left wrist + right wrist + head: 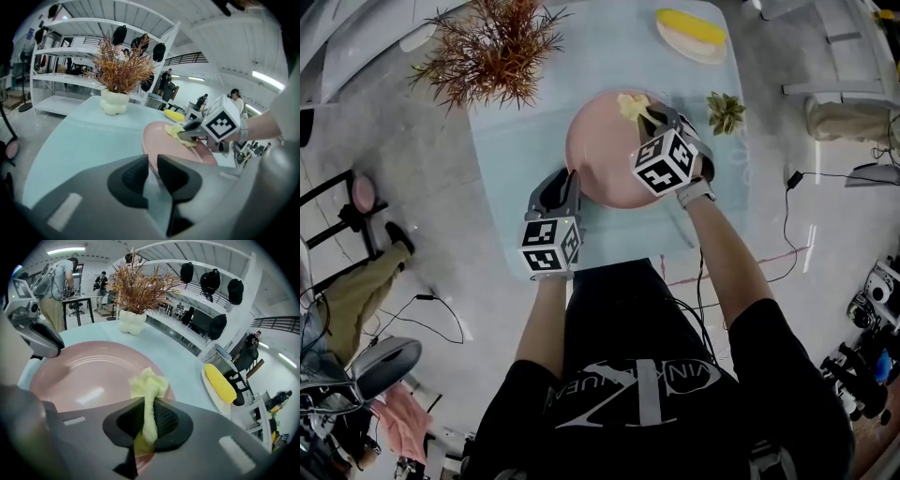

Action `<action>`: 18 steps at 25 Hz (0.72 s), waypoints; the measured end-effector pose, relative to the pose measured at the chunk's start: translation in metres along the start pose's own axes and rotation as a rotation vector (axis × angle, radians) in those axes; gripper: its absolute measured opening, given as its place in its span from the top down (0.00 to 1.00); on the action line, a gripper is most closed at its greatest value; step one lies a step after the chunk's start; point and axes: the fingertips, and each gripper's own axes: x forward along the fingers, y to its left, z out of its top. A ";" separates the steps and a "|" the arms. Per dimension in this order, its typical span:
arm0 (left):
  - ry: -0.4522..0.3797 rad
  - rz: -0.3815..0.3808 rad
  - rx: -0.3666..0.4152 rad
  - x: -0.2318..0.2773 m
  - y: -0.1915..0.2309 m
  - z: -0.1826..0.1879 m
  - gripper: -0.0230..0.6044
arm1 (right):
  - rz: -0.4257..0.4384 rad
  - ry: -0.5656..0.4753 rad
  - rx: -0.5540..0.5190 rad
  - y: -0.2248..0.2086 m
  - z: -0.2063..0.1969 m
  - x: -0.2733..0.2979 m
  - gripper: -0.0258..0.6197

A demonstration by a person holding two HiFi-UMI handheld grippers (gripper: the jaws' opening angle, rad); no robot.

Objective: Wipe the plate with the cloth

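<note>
Your left hand-held gripper [568,180] [152,169] was at the near left edge of the pink plate [602,157] [172,149] [84,373]. Its jaws were almost together, and the rim of the plate was pinched between them. The plate was above the pale blue desk [514,141], near its front edge, but I cannot tell if it rested on the desk or was lifted a little.

Your right hand-held gripper [656,114] [149,422] was over the far right part of the plate. Its jaws were closed on the yellow cloth [634,105] [176,133] [149,386]. A narrow strip of the cloth passed between the pads, and the loose crumpled end stood out in front of the jaws and touched the plate close to its far rim.

Behind the plate, at the far left of the desk, stood a dried plant [492,47] [140,287] in a white pot [114,102]
</note>
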 end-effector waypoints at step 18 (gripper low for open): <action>-0.009 0.001 -0.011 -0.001 -0.002 0.001 0.96 | 0.262 0.192 0.085 0.052 -0.065 -0.051 0.91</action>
